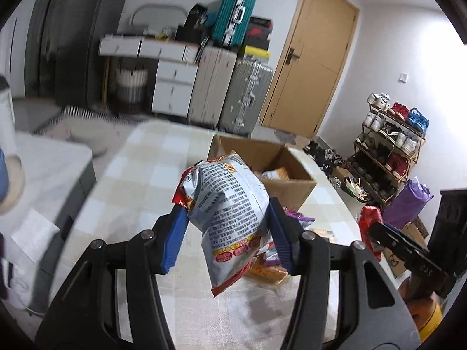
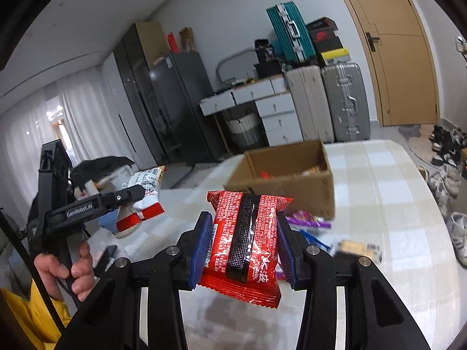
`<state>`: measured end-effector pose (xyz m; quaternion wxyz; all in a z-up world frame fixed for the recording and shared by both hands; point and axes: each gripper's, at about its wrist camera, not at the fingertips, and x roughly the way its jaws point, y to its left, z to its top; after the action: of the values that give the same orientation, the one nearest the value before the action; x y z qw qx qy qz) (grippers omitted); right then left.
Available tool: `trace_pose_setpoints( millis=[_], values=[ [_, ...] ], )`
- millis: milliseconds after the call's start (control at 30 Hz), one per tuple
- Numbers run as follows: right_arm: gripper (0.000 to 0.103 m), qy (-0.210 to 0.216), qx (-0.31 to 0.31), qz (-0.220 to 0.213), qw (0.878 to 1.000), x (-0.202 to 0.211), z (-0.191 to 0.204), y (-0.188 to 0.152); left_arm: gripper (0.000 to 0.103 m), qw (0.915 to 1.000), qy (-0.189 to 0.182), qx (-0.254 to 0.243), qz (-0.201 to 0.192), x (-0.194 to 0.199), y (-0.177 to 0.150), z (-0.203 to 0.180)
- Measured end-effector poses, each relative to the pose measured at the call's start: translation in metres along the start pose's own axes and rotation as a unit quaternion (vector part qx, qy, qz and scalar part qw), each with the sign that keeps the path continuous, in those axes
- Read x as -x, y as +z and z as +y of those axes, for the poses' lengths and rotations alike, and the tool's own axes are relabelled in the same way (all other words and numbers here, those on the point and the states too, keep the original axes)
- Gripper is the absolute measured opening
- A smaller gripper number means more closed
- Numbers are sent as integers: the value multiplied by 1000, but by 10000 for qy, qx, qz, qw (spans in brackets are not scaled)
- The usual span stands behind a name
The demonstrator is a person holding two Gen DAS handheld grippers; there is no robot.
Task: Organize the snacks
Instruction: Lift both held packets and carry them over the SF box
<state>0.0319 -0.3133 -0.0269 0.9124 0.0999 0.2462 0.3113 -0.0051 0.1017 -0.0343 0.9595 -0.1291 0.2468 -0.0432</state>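
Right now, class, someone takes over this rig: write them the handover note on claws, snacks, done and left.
Left claw: shut on the silver chip bag, held above the table.
Right claw: shut on the red snack packet, also airborne.
Cardboard box stands open ahead, some snacks already inside.
Left: drop both packets in, then collect the loose snacks beside the box.

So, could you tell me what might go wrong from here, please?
1. The left gripper pinches the puffy silver snack bag only at its sides, so it may slip or burst.
2. Both grippers are loaded near the cardboard box; the right gripper with its red packet could collide with the left.
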Motion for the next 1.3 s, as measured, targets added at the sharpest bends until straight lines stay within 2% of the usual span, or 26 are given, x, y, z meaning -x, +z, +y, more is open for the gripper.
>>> trace_pose_setpoints(
  millis=[233, 433, 700, 900, 1067, 1300],
  values=[
    [43, 226, -132, -143, 9996, 11, 14, 25, 51, 9992, -321, -121, -204, 54, 13, -22],
    [43, 273, 120, -295, 9991, 21, 31, 44, 51, 9976, -453, -292, -428, 87, 25, -43],
    [43, 361, 243, -399, 9983, 13, 35, 80, 51, 9961, -671, -355, -442, 89, 52, -64],
    [43, 383, 246, -454, 9979, -3, 22, 116, 51, 9962, -740, -316, -347, 55, 89, -72],
    [43, 288, 251, -441, 9983, -21, 10, 142, 51, 9970, -665, -348, -207, 3, 120, -76],
    [43, 130, 363, -415, 9984, -56, -4, 173, 51, 9975, -498, -504, -24, -65, 148, -87]
  ],
)
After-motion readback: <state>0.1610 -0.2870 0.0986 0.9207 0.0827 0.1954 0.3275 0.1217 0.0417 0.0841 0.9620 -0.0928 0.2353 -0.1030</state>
